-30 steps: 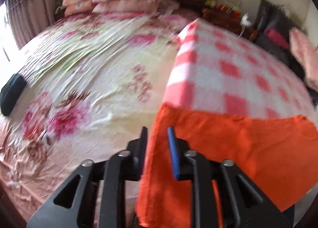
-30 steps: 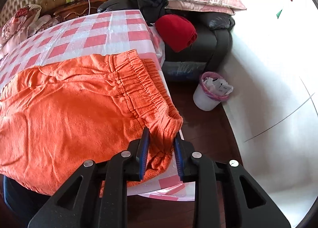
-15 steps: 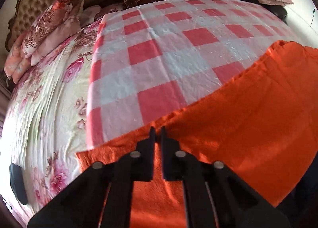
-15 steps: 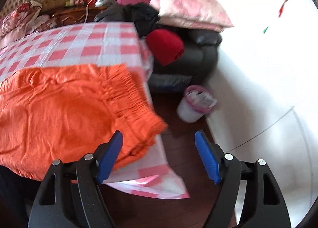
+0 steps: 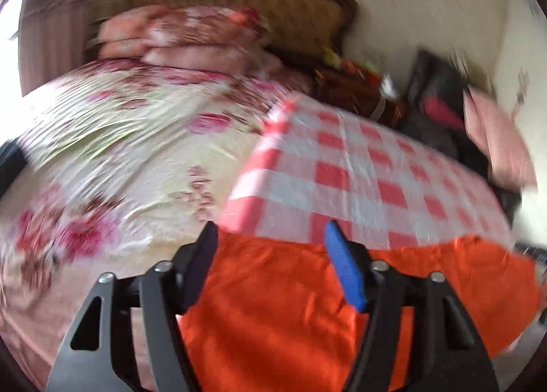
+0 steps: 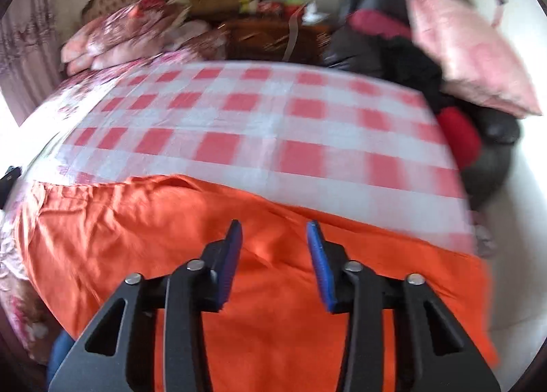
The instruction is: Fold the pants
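the orange pants (image 6: pixel 280 275) lie spread flat along the near edge of the checked surface (image 6: pixel 273 125), beside the bed (image 5: pixel 112 152). this looks like repositioning between folds. left tongs (image 5: pixel 270 241) are opening, right tongs (image 6: pixel 273 234) closing, both above the cloth, gripping nothing. next: lower onto an edge and pinch.
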The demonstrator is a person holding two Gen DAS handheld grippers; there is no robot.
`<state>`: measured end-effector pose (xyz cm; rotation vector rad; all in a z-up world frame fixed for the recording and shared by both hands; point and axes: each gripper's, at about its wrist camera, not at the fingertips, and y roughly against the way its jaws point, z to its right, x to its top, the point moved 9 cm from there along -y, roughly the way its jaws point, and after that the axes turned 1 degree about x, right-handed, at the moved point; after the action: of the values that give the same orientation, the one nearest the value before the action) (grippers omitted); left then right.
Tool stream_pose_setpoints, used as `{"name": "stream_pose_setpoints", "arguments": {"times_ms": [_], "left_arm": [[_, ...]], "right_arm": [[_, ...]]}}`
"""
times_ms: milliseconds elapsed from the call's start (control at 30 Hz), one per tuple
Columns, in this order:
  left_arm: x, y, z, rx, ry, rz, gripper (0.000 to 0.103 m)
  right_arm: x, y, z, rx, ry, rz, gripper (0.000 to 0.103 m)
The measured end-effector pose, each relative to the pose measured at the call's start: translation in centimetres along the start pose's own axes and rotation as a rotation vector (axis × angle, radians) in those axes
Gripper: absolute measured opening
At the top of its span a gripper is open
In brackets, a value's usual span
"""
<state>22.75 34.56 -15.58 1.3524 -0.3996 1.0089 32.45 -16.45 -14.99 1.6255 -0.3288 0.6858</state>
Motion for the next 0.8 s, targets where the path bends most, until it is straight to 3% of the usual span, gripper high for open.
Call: {"name": "stream_pose_setpoints", "arguments": {"times_ms": [33, 133, 167, 200, 300, 367, 433, 567, 633, 767, 800], "left_arm": [[-0.4, 1.3, -1.5, 0.001, 0.055, 0.02, 0.07], [-4.8, 5.4, -8.6, -0.064, 0.362, 0.02, 0.071], [-6.2, 6.0, -10.0, -0.085, 0.426, 0.008, 0.072], [-7.8, 6.0, -11.0, -0.103, 0.482, -0.018, 0.072], [-12.2, 5.5, -11.7, -0.218, 0.586, -0.11, 0.072], [-13.9, 4.3, -10.6, -0.342, 0.665, -0.149, 0.072], [-14.5, 3.0, -9.4, -0.437, 0.722, -0.156, 0.073], [-15.3, 0.9, -8.1, -0.532, 0.805, -0.16, 0.071], [-15.3, 0.2, -8.0, -0.589, 0.865, -0.146, 0.069], [-14.9, -0.6, -7.4, -0.645, 0.885, -0.144, 0.039], [-14.7, -0.5, -7.3, -0.656, 0.879, -0.142, 0.037]], "right_arm": [[0.3, -0.5, -1.3, 0.04, 0.013, 0.005, 0.035], [0.0, -0.8, -4.4, 0.264, -0.047, 0.014, 0.035], [-0.8, -0.5, -6.6, 0.381, -0.045, -0.002, 0.035], [-1.3, -0.6, -8.1, 0.443, -0.031, -0.025, 0.035], [-3.0, -1.8, -12.0, 0.549, -0.005, -0.1, 0.035], [-3.2, -3.1, -13.0, 0.528, 0.002, -0.131, 0.035], [-3.1, -4.6, -13.2, 0.439, 0.015, -0.148, 0.034], [-1.9, -5.2, -13.5, 0.297, 0.048, -0.115, 0.034], [-1.6, -5.0, -13.8, 0.236, 0.078, -0.088, 0.042], [-1.6, -1.2, -14.1, 0.175, 0.09, 0.038, 0.048], [-1.8, -0.1, -13.6, 0.15, 0.091, 0.075, 0.056]]}}
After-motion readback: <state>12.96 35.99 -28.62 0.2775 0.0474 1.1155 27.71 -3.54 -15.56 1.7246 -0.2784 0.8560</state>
